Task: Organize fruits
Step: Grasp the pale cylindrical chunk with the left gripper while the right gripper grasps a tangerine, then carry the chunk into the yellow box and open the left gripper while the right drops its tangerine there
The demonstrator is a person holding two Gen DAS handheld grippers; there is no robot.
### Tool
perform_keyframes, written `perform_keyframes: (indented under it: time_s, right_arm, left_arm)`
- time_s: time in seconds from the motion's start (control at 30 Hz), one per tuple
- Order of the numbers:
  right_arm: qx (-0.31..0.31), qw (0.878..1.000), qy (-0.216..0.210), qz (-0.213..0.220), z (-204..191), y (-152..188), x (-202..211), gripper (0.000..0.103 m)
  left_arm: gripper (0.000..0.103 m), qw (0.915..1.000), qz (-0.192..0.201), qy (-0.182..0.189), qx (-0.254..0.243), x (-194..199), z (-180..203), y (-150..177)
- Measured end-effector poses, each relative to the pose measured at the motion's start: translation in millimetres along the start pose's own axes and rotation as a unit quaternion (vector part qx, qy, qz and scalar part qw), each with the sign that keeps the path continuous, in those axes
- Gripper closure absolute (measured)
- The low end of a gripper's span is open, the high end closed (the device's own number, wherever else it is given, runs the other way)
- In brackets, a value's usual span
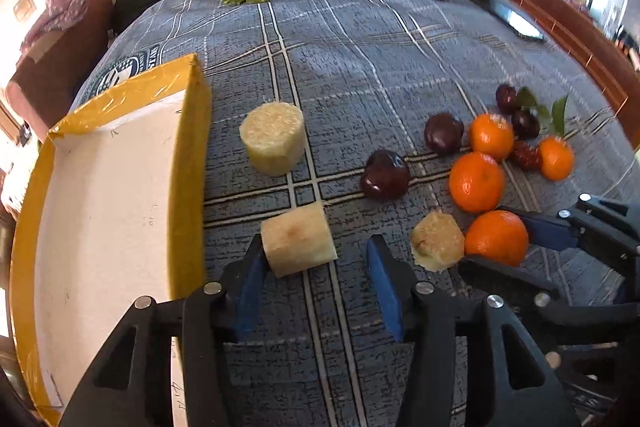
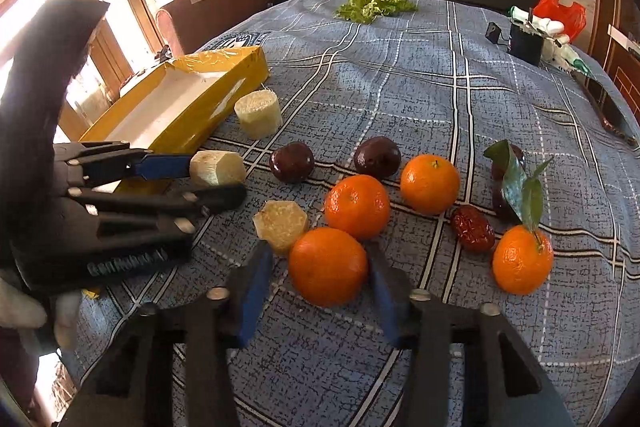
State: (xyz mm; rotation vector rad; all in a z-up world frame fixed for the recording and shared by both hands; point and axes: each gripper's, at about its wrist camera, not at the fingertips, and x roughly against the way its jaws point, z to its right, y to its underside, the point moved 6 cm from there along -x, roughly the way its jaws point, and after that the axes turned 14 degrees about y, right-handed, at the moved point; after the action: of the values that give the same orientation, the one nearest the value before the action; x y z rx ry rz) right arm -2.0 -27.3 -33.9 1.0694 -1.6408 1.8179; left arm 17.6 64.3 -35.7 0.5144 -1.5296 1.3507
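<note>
Right gripper (image 2: pixel 316 275) has its blue pads either side of the nearest mandarin (image 2: pixel 328 266). The right pad looks pressed on the skin and the left one looks to be touching too, though it's hard to be sure from this angle. Left gripper (image 1: pixel 316 257) is about a third open around a lying sugarcane chunk (image 1: pixel 298 241): its left pad touches the chunk's end, while the other pad stands clear of it. A second cane piece (image 2: pixel 281 225) sits just beside the mandarin, and a third (image 1: pixel 273 139) stands upright next to the yellow cardboard tray (image 1: pixel 192 147). More mandarins, dark plums (image 2: pixel 292 161) and a wrinkly red date (image 2: pixel 473 228) are clustered on the blue plaid cloth (image 1: pixel 360 67). Lettuce (image 2: pixel 372 5) lies at the far edge.
</note>
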Motion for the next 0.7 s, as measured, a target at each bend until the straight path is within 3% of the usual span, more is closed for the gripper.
perform_keyframes:
  time_s: [0.03, 0.13, 0.43, 0.57, 0.7]
  right_arm:
    - [-0.002, 1.000, -0.002, -0.001, 1, 1, 1, 0.063]
    - [-0.004, 1.000, -0.007, 0.000, 1, 4, 5, 0.063]
    - [-0.003, 1.000, -0.004, 0.027, -5, 4, 43, 0.063]
    - [0.008, 0.998, -0.027, 0.048, -28, -8, 66, 0.063]
    - [0.029, 0.995, -0.081, 0.055, -74, -22, 79, 0.062]
  left_arm:
    - [0.071, 0.9999, 0.006, -0.011, 0.000, 2, -1, -1]
    - [0.072, 0.9987, 0.016, 0.040, 0.027, 8, -1, 1]
    - [0.071, 0.9900, 0.100, 0.057, 0.081, 77, -21, 21]
    - [0.071, 0.9849, 0.132, 0.012, 0.111, 116, -57, 42]
    - [0.071, 0.9755, 0.147, -0.042, 0.158, 144, -109, 75]
